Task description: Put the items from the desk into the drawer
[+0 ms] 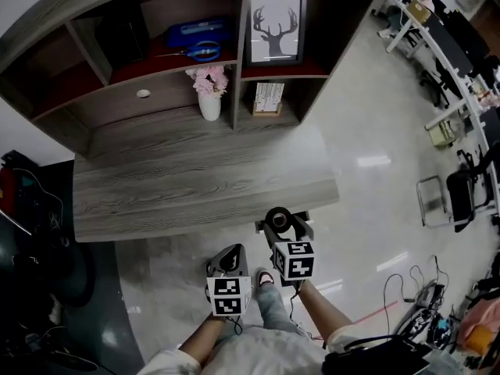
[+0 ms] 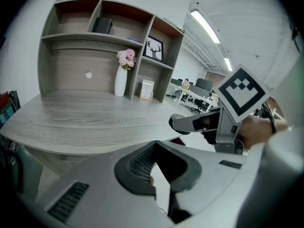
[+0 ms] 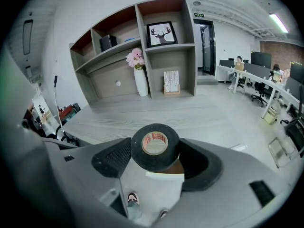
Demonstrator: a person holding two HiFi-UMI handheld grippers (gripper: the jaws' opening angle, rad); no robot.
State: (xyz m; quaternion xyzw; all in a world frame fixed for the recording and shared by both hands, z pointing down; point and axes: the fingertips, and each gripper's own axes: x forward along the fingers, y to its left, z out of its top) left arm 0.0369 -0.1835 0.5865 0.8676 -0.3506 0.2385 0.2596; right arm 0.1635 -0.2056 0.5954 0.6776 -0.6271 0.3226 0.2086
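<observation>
My right gripper (image 1: 280,220) is shut on a black tape roll (image 1: 278,216) and holds it just off the front edge of the grey wooden desk (image 1: 195,178). In the right gripper view the tape roll (image 3: 155,146) stands between the two black pads (image 3: 111,161), its red-printed core facing the camera. My left gripper (image 1: 230,258) hangs lower and to the left, in front of the desk, with its jaws shut and nothing in them; its tips (image 2: 154,146) meet in its own view. The right gripper (image 2: 190,123) also shows there, off to the right. No open drawer is plainly visible.
A white vase with pink flowers (image 1: 209,92) and a small card stand (image 1: 268,100) sit at the desk's back. The shelf unit (image 1: 234,53) holds a deer picture (image 1: 276,26), blue scissors (image 1: 201,51) and a blue box (image 1: 195,31). Office desks and chairs (image 1: 445,61) stand to the right.
</observation>
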